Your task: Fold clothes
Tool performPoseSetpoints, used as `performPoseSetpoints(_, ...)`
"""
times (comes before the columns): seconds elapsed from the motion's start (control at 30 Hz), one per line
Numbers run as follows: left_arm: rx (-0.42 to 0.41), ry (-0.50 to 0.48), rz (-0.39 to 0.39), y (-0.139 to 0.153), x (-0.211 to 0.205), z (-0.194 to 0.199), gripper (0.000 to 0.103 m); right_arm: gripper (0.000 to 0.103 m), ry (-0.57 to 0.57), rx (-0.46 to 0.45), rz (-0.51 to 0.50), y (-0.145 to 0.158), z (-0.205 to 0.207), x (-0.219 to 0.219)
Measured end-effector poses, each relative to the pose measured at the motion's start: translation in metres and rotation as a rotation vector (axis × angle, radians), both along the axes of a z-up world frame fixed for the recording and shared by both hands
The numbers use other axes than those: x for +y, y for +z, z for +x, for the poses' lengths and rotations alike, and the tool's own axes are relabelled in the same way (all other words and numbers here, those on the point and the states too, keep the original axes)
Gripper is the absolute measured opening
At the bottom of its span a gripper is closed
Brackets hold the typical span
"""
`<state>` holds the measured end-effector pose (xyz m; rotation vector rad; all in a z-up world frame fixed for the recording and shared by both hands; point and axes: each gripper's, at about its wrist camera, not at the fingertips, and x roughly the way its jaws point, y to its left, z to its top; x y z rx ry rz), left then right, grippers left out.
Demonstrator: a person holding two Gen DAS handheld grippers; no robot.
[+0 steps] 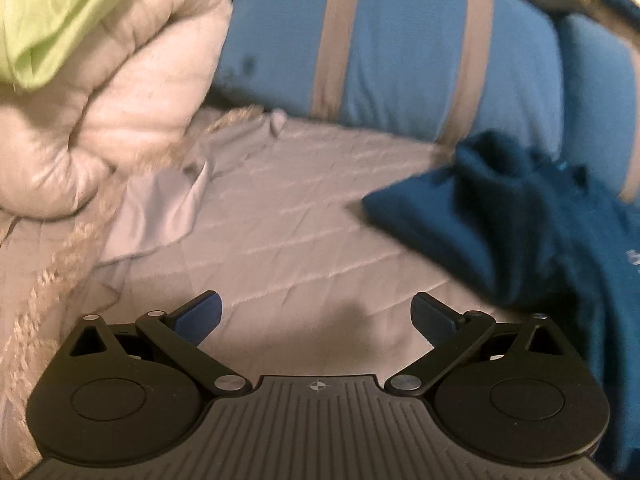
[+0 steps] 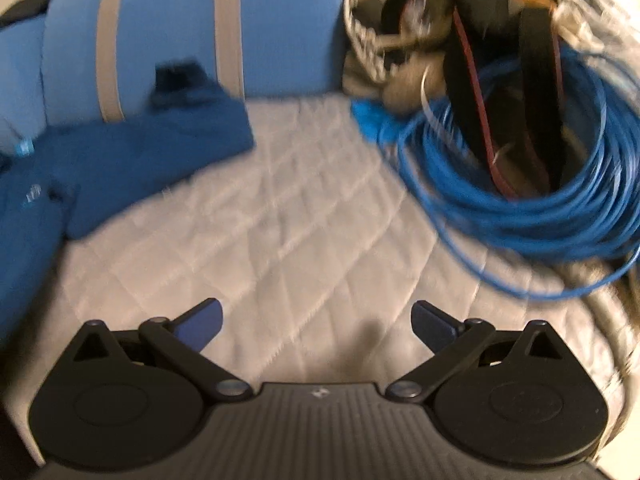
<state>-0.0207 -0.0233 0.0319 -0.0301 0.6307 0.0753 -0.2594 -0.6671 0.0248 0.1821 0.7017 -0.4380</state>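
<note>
The crumpled dark teal cotton garment (image 1: 520, 220) lies on the white quilted bedcover (image 1: 300, 232), at two o'clock from your left gripper (image 1: 318, 312) and ten o'clock from your right gripper (image 2: 318, 318). Both stand wide and empty. A coiled blue cable (image 2: 520, 184) lies at two o'clock.
</note>
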Motion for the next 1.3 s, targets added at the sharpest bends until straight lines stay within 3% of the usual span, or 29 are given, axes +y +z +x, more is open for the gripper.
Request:
performPoseSetpoints(0.2,-0.081,-0.086,-0.036,0.037,-0.003,-0.029,0.103,0.103,0.011,-0.112,-0.048,0.057,-0.017,0.009)
performPoseSetpoints(0.33,-0.098,-0.163,-0.064,0.056,-0.004,-0.051,0.103,0.103,0.026,-0.111,-0.126,0.081,-0.019,0.024)
performPoseSetpoints(0.6,-0.095,-0.237,-0.134,0.079,0.008,-0.081,0.103,0.103,0.021,-0.069,-0.138,0.092,-0.023,0.047)
performPoseSetpoints(0.8,-0.096,-0.279,-0.154,0.097,0.01,-0.106,0.103,0.103,0.051,-0.091,-0.138,0.095,-0.031,0.059)
performPoseSetpoints(0.93,-0.125,-0.291,-0.134,0.113,0.015,-0.124,0.103,0.103,0.083,-0.113,-0.102,0.099,-0.037,0.058)
performPoseSetpoints(1.13,-0.174,-0.379,-0.144,0.148,0.034,-0.154,0.103,0.103,0.172,-0.166,0.073,0.105,-0.052,0.034)
performPoseSetpoints(1.3,-0.222,-0.353,-0.163,0.174,0.053,-0.181,0.103,0.103,0.225,-0.217,0.156,0.114,-0.077,0.008)
